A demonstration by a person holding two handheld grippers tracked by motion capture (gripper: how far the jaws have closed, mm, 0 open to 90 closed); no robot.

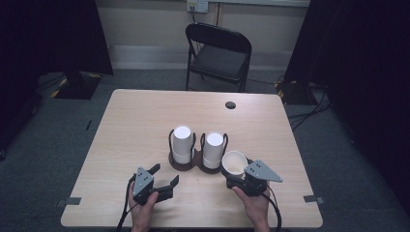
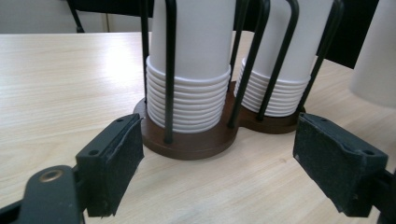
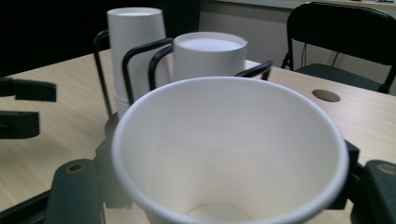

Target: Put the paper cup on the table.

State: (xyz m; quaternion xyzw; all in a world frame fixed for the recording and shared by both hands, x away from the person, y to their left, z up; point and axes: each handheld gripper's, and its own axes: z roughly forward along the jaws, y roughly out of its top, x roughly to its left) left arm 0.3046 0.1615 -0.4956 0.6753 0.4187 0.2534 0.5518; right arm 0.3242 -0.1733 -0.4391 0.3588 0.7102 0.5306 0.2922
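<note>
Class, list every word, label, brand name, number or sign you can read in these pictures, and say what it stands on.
None can be read.
The held cup: plain white, no print.
The two cup stacks in the holder: plain white.
The grey plates on the grippers: no lettering.
The wall socket behind the chair: too small and blurred to tell.

left gripper [image 1: 166, 178] jaws apart, right gripper [image 1: 235, 175] gripping
</note>
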